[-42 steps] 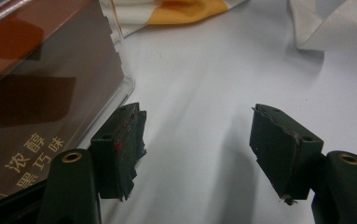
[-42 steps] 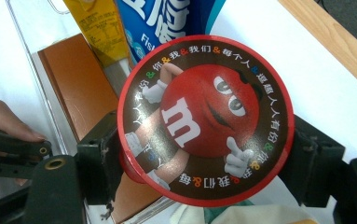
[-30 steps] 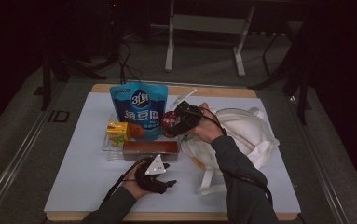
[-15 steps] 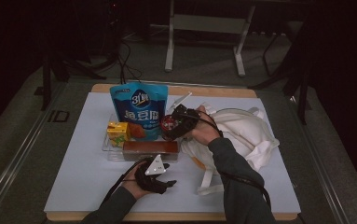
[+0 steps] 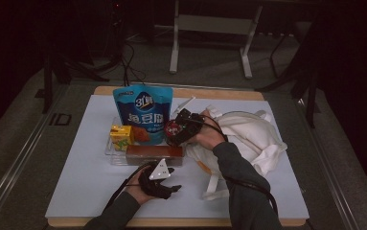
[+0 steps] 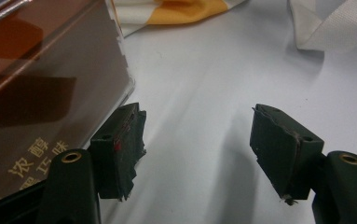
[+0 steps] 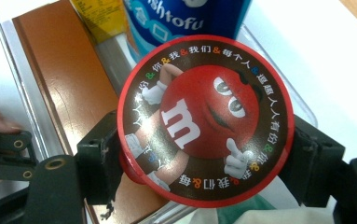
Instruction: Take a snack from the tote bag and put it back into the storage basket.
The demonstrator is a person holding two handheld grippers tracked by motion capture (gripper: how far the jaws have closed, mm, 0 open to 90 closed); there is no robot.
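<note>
Up front, the white table mat [image 5: 85,191] lies bare along its near and left edges, while the clear plastic tray [image 5: 110,152] and the white cloth bag [image 5: 253,136] crowd its middle. Held above the tray's right end, the round red candy tub with the cartoon lid [image 7: 203,120] sits clamped between the pads of the right gripper [image 5: 183,128], just beside the blue tofu pouch [image 5: 143,112] and over the long brown box [image 5: 153,153]. That forearm reaches forward from the bottom edge, wrist bent left. Nearer, the left gripper [image 6: 197,149] rests low on the mat, jaws spread with nothing between them, touching the brown box's corner.
</note>
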